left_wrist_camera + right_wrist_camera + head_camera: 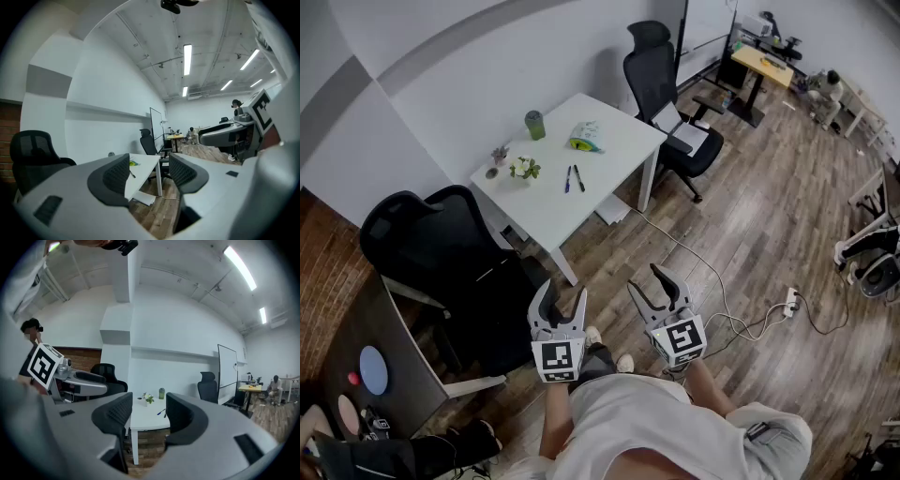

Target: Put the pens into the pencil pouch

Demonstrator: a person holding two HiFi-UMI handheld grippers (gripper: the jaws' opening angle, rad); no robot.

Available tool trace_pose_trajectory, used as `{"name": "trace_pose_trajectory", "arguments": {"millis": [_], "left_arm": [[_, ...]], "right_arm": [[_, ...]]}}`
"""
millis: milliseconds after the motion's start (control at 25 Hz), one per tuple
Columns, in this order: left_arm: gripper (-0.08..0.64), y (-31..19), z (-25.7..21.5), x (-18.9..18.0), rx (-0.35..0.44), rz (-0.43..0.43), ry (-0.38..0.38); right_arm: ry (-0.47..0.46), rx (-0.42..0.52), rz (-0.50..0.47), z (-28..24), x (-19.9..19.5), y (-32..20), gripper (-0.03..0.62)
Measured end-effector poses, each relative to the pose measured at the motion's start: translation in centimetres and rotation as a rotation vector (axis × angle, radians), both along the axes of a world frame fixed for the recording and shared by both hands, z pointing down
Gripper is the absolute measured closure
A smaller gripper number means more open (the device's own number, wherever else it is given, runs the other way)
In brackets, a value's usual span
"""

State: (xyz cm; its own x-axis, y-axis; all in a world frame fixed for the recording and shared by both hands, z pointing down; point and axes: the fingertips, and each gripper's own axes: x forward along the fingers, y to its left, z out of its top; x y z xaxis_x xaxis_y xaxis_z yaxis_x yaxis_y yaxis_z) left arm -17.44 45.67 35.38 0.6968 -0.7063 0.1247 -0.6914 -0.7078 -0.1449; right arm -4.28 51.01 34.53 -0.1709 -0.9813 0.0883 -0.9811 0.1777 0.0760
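Well apart: pens (578, 178), left tongs (564, 290), right tongs (644, 279).

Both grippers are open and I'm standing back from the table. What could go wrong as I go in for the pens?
1. A cable runs across the floor from the table toward your feet: you might trip on it.
2. The pens lie close side by side: the jaws may catch both or roll one away.
3. The plant stands near them and could get knocked over.
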Motion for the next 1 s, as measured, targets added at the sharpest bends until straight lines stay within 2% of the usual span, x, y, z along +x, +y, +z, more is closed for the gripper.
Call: {"name": "trace_pose_trajectory", "arguments": {"millis": [480,1000], "left_arm": [[0.314,-1.2,0.4,0.3,0.004,-0.031,0.01],[0.316,-10.4,0.7,2.5,0.013,-0.031,0.008]], "right_arm": [[-0.021,0.033,-0.006,-0.2,0.3,-1.5,0.35],[0.0,0.028,0.002,-0.3,2.8,-10.3,0.35]]}}
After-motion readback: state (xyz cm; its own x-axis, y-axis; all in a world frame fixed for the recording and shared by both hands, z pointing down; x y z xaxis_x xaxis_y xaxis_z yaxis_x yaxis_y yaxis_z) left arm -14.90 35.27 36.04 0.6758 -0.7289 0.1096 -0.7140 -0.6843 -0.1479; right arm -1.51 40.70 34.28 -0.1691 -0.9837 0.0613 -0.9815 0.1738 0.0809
